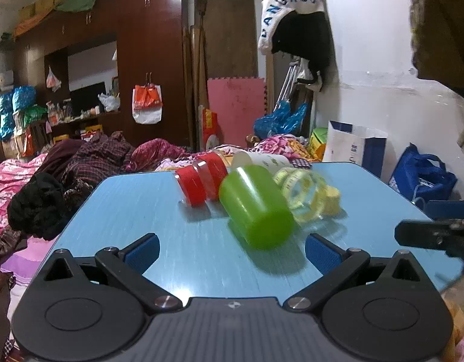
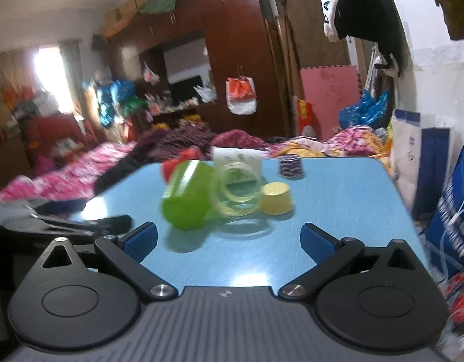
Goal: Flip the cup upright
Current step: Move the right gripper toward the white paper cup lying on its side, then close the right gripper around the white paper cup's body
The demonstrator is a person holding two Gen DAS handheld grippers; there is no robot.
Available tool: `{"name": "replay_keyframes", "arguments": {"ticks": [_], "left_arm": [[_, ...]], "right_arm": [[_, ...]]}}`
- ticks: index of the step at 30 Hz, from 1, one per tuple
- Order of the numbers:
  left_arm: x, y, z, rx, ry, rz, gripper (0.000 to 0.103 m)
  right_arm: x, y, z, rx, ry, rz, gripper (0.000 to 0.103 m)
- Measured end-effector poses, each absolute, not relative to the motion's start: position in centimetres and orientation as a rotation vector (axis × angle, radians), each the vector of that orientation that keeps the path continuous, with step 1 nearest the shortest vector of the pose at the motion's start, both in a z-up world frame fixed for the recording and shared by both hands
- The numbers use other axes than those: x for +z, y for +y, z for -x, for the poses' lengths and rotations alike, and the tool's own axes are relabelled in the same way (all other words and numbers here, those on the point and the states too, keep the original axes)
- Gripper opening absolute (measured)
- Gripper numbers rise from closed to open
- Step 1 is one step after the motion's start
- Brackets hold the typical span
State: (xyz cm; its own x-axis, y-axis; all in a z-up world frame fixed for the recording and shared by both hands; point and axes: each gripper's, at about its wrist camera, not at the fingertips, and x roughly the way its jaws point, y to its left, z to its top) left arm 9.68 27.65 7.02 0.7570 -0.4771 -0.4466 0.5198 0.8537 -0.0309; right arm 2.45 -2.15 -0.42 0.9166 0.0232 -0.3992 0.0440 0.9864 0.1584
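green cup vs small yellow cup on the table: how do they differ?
Colour: the green cup is solid bright green; the yellow cup is pale yellow.
Pose: the green cup lies on its side; the yellow cup stands upside down, flat base on top.
Size: the green cup looks clearly bigger and longer than the squat yellow cup.
Shared: both sit on the blue table, neither upright, and no gripper touches either.

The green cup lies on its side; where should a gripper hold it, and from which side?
Probably across the middle of the green cup wall. Its closed base faces the open left gripper, so come from the near side, with one finger on each curved flank.
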Motion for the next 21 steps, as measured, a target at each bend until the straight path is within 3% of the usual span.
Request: {"name": "replay_keyframes", "arguments": {"ticks": [10,21], "left_arm": [[10.0,25.9,-16.8,-0.590,0.574,-0.044,0.103],[10.1,23.9,-22.0,-0.599,0.659,-0.057,0.103]], "right_arm": [[4.1,-6.2,-12.7,0.052,0.477,-0.025,0.101],[3.5,-5.4,-23.1,0.317,0.639,0.291,0.062]]}}
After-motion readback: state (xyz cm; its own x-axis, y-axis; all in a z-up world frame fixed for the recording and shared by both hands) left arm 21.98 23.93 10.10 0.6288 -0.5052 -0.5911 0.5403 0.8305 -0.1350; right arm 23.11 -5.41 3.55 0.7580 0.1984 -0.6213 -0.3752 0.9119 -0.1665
